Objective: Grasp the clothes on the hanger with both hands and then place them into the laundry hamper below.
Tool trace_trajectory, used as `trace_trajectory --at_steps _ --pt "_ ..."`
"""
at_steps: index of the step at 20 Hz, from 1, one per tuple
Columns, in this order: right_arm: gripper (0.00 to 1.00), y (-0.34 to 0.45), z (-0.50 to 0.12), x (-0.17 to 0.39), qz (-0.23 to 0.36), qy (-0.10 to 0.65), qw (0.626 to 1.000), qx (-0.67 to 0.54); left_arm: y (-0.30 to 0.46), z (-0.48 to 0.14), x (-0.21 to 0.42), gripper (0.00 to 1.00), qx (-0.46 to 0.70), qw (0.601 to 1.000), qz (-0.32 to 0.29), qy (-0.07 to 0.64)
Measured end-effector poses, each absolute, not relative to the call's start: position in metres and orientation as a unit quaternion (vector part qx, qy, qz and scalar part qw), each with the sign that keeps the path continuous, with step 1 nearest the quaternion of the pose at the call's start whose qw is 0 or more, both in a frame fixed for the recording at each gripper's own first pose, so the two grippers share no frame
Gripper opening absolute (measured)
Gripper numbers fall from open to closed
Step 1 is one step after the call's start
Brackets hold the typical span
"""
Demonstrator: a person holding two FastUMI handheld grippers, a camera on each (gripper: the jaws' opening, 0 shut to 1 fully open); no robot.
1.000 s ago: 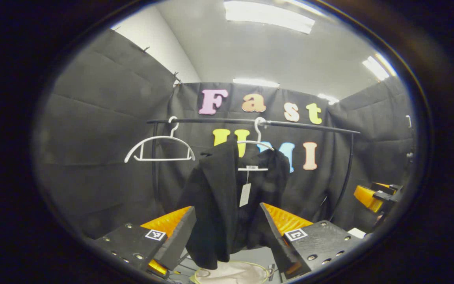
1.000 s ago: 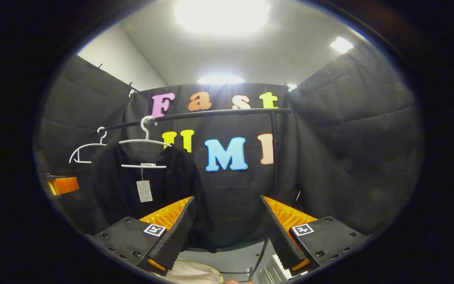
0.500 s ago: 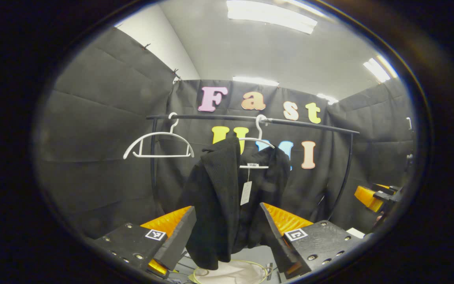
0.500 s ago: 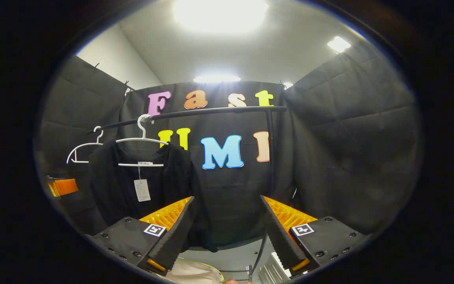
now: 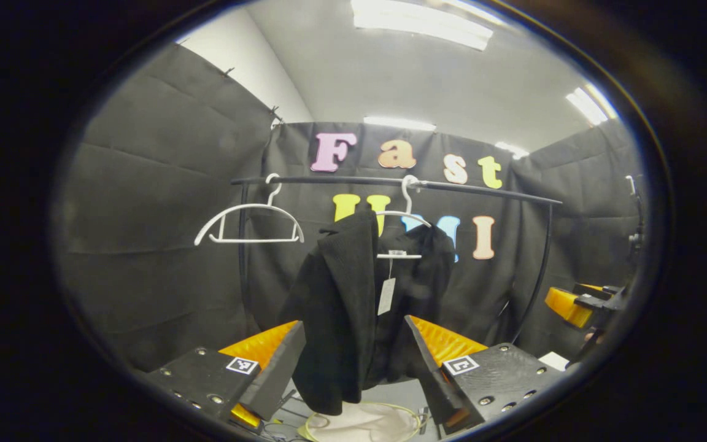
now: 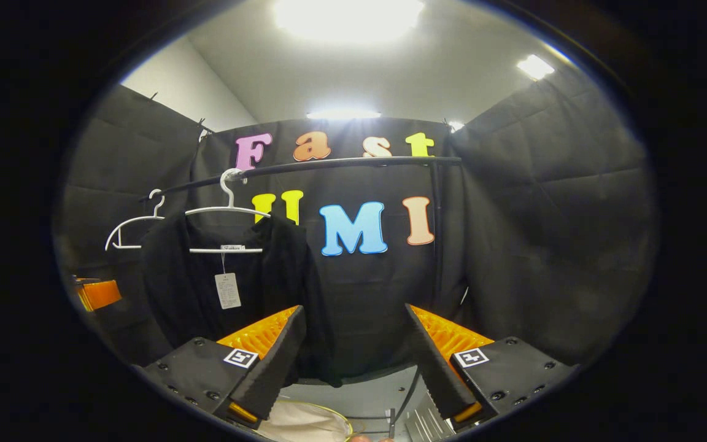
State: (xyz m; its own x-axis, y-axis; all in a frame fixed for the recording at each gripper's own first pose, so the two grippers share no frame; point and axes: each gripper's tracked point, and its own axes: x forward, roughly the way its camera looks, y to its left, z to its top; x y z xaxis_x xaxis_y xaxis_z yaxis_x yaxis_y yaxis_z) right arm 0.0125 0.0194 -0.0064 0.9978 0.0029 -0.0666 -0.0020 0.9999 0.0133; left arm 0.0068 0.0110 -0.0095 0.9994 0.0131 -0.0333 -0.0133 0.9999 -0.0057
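A black garment (image 5: 341, 307) with a white tag hangs on a white hanger (image 5: 405, 218) from the black rail (image 5: 390, 182). In the left gripper view my left gripper (image 5: 353, 374) stands open just short of the garment, nothing between its fingers. The right gripper view has the same garment (image 6: 206, 288) at the left on its hanger (image 6: 227, 212), with my right gripper (image 6: 353, 368) open and off to its right. The laundry hamper (image 5: 363, 423), a pale bag with a yellow rim, sits low beneath the garment; its rim (image 6: 304, 420) also shows in the right gripper view.
An empty white hanger (image 5: 249, 215) hangs at the rail's left end. The rail's upright post (image 6: 436, 245) stands right of the garment. The other gripper (image 5: 574, 304) appears far right in the left gripper view, and at the left edge (image 6: 99, 293) of the right gripper view.
Both cameras have tilted slightly downward, so the rail and garment sit a little higher in each view and more of the hamper shows. Both grippers stay open.
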Motion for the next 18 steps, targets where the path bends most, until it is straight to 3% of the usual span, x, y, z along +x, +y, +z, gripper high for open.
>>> trace_trajectory --at_steps 2,3,18 --pt "0.96 0.024 -0.006 0.023 0.010 0.037 0.999 0.009 0.010 -0.007 0.013 0.90 -0.003 1.000 0.012 0.017" --pt "1.00 0.026 -0.007 0.029 0.014 0.037 0.999 0.009 0.009 -0.005 0.017 0.90 -0.002 1.000 0.017 0.018" --pt "0.98 0.047 -0.023 0.148 0.118 0.051 0.991 0.030 -0.001 0.006 0.126 0.90 0.013 0.988 0.150 0.019"
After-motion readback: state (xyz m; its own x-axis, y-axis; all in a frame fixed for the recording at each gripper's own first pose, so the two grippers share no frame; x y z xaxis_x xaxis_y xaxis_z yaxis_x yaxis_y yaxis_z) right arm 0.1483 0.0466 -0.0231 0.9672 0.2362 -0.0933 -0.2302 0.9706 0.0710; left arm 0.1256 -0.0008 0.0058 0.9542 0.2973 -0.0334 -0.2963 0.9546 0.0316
